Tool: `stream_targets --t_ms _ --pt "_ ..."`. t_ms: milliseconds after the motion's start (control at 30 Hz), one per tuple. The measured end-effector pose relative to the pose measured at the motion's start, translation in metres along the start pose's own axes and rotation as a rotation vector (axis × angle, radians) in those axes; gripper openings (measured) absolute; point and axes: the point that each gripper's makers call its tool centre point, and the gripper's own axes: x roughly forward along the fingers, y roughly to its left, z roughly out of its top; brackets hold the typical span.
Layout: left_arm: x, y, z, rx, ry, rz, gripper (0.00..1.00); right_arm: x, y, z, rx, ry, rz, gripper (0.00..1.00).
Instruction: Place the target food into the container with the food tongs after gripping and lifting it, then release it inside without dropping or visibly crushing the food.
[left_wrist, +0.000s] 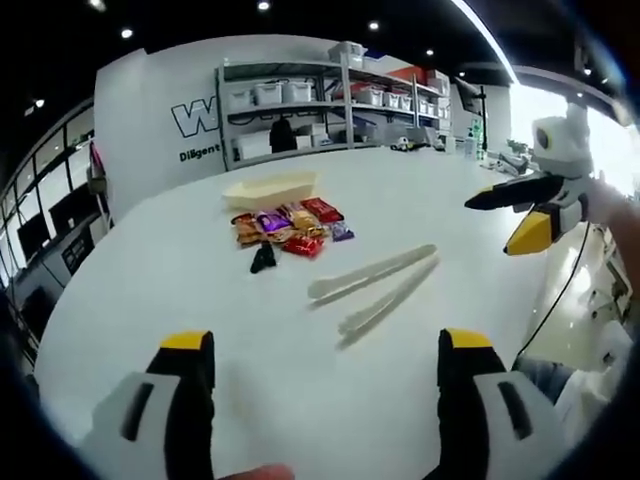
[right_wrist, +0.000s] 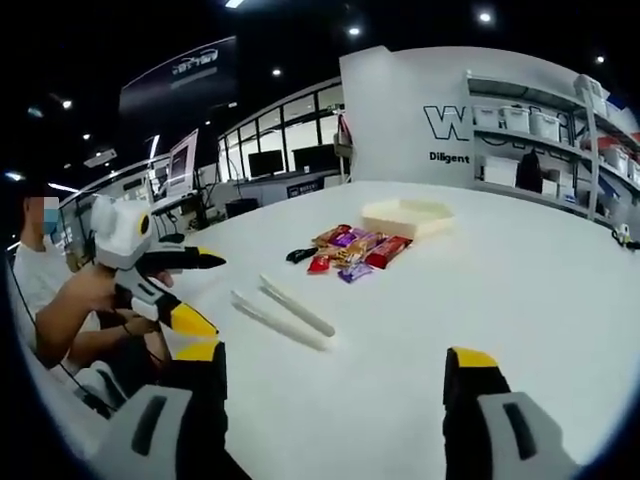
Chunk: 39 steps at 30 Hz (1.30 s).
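Left gripper view: both hand-held grippers, left (left_wrist: 325, 365) and right (right_wrist: 335, 375), spread wide and empty, tongs (left_wrist: 375, 287) untouched on worktop (left_wrist: 150, 300) just ahead, snack pile (left_wrist: 290, 226) beyond, container (left_wrist: 270, 187) farthest, so basically nothing done yet.

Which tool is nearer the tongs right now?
Left, narrowly. The left tool hovers open just beside the tongs; the right tool hangs open, farther off past their other end.
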Motion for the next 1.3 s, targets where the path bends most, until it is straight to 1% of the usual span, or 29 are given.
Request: stream_targets --t_ms 167,300,433,533,667,867,933,1033,1067,1133,1300 --pt "0.000 0.001 0.000 -0.007 0.001 0.006 0.91 -0.003 -0.001 0.002 0.002 -0.008 0.001 0.88" --pt "0.000 0.001 0.001 0.006 -0.007 0.015 0.89 -0.005 0.001 0.003 0.003 -0.015 0.007 0.88" --pt "0.001 -0.002 -0.002 -0.004 0.002 0.008 0.89 -0.005 0.000 0.001 0.004 -0.011 0.006 0.87" --pt "0.001 -0.002 -0.004 0.003 0.006 0.010 0.88 -0.006 0.000 -0.001 0.005 -0.008 0.007 0.87" --pt "0.001 -0.003 -0.005 0.004 0.008 0.011 0.88 -0.006 -0.001 -0.005 -0.009 0.012 0.004 0.85" --pt "0.000 -0.001 -0.009 0.002 0.015 0.012 0.86 -0.006 -0.001 -0.005 -0.008 0.011 0.002 0.85" --pt "0.000 -0.001 -0.008 0.007 0.007 0.010 0.84 -0.006 -0.001 -0.005 -0.017 0.013 0.001 0.83" --pt "0.000 -0.002 -0.006 0.012 -0.002 0.007 0.82 -0.005 -0.002 -0.007 -0.044 0.024 -0.007 0.74" --pt "0.000 -0.003 -0.006 0.011 -0.004 0.004 0.82 -0.004 -0.002 -0.007 -0.049 0.025 -0.009 0.73" --pt "0.001 -0.003 -0.005 0.008 -0.008 0.000 0.82 -0.004 -0.002 -0.008 -0.045 0.026 -0.009 0.75" --pt "0.002 -0.003 -0.005 0.006 -0.012 -0.004 0.81 -0.003 -0.005 -0.005 -0.054 0.011 -0.018 0.71"
